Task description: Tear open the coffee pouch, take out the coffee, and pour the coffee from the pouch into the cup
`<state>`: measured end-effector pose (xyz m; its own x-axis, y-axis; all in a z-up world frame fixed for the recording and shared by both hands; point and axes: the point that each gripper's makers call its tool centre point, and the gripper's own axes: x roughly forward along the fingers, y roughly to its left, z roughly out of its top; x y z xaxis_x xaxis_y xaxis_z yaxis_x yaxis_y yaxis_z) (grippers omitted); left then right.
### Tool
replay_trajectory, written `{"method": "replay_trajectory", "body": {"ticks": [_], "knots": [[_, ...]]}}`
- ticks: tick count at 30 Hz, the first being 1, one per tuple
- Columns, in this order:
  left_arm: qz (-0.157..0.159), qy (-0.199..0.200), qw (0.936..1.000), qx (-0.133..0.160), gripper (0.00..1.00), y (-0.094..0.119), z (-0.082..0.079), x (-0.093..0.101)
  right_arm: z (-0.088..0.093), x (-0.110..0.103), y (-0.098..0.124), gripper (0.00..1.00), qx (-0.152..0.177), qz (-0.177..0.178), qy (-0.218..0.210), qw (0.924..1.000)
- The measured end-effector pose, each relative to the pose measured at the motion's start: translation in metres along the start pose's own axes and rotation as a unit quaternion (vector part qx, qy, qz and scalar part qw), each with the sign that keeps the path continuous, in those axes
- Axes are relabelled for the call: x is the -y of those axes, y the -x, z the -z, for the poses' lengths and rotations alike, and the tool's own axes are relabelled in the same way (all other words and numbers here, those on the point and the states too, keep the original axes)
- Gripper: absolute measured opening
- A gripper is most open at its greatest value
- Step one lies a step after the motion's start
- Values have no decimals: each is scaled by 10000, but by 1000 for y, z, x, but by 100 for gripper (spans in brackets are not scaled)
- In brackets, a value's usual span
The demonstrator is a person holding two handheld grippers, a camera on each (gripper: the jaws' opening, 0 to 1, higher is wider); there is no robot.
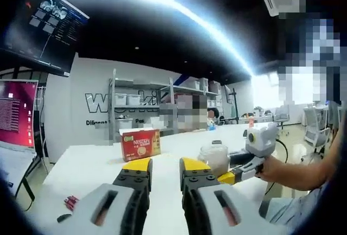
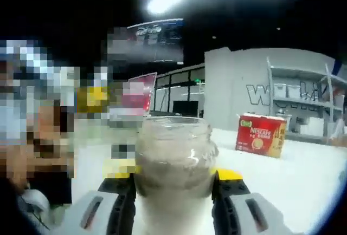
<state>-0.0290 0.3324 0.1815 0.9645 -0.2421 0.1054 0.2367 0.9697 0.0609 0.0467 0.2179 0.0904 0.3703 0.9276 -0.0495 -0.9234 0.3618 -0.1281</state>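
Gripping a clear glass jar [image 2: 174, 164] between its yellow-tipped jaws, the right tongs [image 2: 174, 178] hold the single container upright above the white bench [image 2: 303, 181], its mouth open and its lower part clouded with a greyish-brown content. In the left gripper view the same jar [image 1: 214, 158] sits in the right tongs [image 1: 230, 176], which come in from the right in a person's hand [image 1: 274, 169]. The left tongs [image 1: 165, 165] hover over the bench [image 1: 81, 170] with their two jaws spread apart and nothing between them. One red Nescafé box [image 1: 140, 143] stands upright on the bench beyond the left tongs, well apart from the jar; the right gripper view shows that box [image 2: 261, 135] to the right of the jar. A few small red sachets [image 1: 70, 201] lie near the bench's edge, left of the left tongs; their count cannot be told. One red-lit monitor [image 1: 16, 113] stands at the left, a dark screen [image 1: 46, 21] hangs above it, and one shelving rack [image 1: 141, 97] lines the far wall.
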Motion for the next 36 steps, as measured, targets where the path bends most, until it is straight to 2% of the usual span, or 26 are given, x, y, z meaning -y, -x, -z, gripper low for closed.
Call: {"method": "replay_trajectory", "body": {"ticks": [2,5,10,12,13,14,15,16,17,18,20,22,23,24,25,26,27,32,36], "knots": [[-26,2,10000,15,23,0,-1,-2,1,4,2,55,-39,187,-68,9998],[-54,-12,10000,3,23,1,-1,-3,0,5,4,54,71,274,-6,9996],[-164,-156,9997,-85,23,1,1,-6,-6,-9,3,54,129,197,414,9989],[-166,-125,9998,-58,22,1,0,-6,-7,-11,2,54,94,210,432,9988],[-170,-128,9998,-67,22,1,1,-7,-3,-5,3,54,-35,353,65,9994],[-169,-139,9997,-81,22,1,1,-6,3,3,2,54,-241,489,-591,9968],[-160,-141,9997,-73,22,1,1,-5,-1,16,3,54,-60,364,-1156,9926],[-144,-109,9998,-50,22,1,0,-4,-2,22,3,54,0,423,-1315,9904],[-124,-82,9999,-31,22,1,-1,-3,0,26,6,54,-73,508,-1508,9872],[-108,-76,9999,-11,22,1,-3,-1,2,24,10,54,-165,598,-1506,9866],[-93,-109,9999,16,22,2,-6,1,6,7,18,54,-273,762,-988,9918],[-99,-138,9999,26,22,2,-7,1,3,-5,18,54,-143,752,-490,9959],[-120,-120,9999,8,22,1,-6,0,-1,1,13,54,62,626,-518,9967],[-123,-108,9999,-11,22,0,-4,0,-5,12,8,54,252,486,-755,9956],[-119,-100,9999,-14,22,0,-3,0,-1,12,8,54,57,573,-817,9950],[-85,-75,9999,-12,22,-1,-3,2,0,11,8,54,-62,532,-608,9967],[-64,-65,10000,-26,22,-1,-2,3,2,16,6,54,-74,536,-416,9977],[-65,-76,9999,-29,22,-2,-2,3,2,20,5,55,131,443,-475,9978],[-57,-109,9999,-44,22,0,-3,4,-2,24,4,57,60,428,-367,9984]]}}
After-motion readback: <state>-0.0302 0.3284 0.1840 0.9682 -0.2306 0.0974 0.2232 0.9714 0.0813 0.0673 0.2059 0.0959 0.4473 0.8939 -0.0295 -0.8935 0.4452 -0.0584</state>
